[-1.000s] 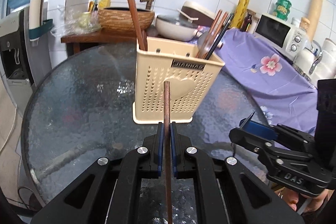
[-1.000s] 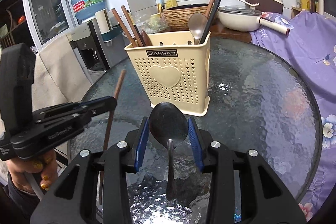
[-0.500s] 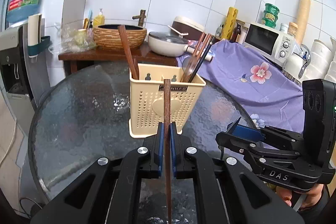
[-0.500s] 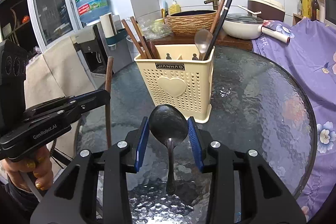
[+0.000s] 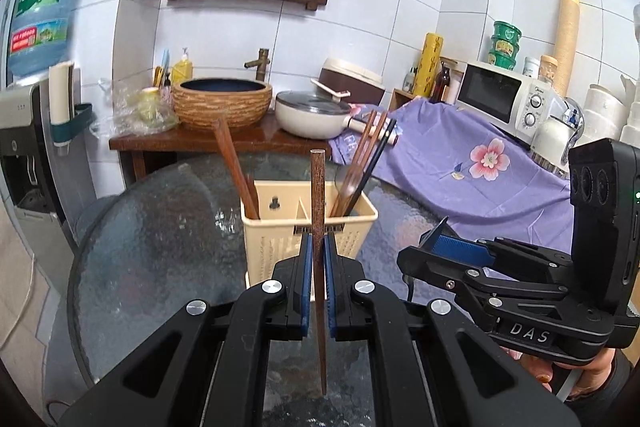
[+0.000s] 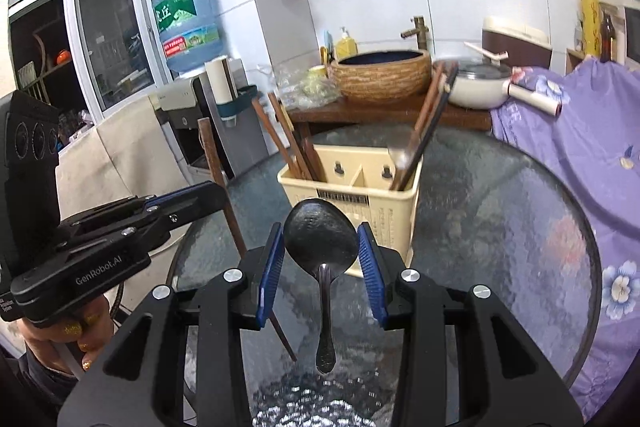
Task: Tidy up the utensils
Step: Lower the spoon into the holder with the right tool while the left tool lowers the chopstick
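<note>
Gripping a slim, dark wooden chopstick [image 5: 318, 211] upright, our left gripper [image 5: 316, 281] has its blue ribbed pads clamped tight on the shaft. Our right gripper [image 6: 322, 267] pinches the smooth, dark oval bowl of a spoon [image 6: 320, 235], handle hanging down. Both sit above the pebbled glass table [image 5: 160, 247], near the perforated cream plastic holder [image 5: 276, 247]; its middle compartment looks empty, though blur hinders us.

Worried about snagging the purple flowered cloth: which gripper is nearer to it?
Right. The right gripper, holding the spoon, is on the side of the cloth; the left gripper, holding the chopstick, sits beyond it, farther away.
</note>
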`<state>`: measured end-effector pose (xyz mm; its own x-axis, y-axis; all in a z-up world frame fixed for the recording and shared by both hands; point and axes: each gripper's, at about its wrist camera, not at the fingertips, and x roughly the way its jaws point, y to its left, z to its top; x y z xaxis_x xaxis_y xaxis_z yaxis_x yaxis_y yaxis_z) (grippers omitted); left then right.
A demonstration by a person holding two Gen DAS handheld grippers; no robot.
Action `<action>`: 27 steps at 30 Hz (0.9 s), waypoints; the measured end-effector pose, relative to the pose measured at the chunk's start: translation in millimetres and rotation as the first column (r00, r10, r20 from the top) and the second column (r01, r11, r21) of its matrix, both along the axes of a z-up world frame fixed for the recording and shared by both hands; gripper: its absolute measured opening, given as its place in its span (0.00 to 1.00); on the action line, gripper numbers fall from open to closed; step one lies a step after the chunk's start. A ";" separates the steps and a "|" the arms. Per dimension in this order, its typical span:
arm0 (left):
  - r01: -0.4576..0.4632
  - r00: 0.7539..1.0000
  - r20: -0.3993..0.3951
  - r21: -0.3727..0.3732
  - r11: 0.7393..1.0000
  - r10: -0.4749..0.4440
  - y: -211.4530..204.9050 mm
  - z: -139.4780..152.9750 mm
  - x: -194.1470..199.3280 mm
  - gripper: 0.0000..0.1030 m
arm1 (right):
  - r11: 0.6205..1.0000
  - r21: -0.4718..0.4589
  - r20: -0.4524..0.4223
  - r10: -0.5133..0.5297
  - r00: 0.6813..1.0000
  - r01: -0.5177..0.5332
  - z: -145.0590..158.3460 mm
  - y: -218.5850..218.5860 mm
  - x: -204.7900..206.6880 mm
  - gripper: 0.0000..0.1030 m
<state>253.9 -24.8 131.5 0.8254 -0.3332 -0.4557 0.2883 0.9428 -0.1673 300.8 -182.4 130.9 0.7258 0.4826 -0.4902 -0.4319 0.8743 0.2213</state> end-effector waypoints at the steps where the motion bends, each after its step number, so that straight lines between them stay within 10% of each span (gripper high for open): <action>1: -0.002 1.000 0.007 0.002 1.000 0.002 0.5 3.5 1.1 0.06 | 1.000 0.001 0.008 -0.004 1.000 0.004 4.0 0.2 1.1 0.37; 15: -0.052 0.988 0.141 -0.036 0.998 0.057 3.3 91.5 40.6 0.06 | 0.995 0.024 0.130 -0.101 0.986 0.098 78.7 5.6 52.1 0.37; 27: -0.181 0.959 0.204 -0.082 0.980 0.194 14.8 108.1 88.4 0.06 | 0.977 0.046 0.195 -0.212 0.958 0.207 71.5 14.6 94.7 0.37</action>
<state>342.2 -10.0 239.6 0.9507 -0.1852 -0.2487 0.1419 0.9730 -0.1822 395.5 -167.8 202.4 0.8932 0.3192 -0.3166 -0.2765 0.9453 0.1730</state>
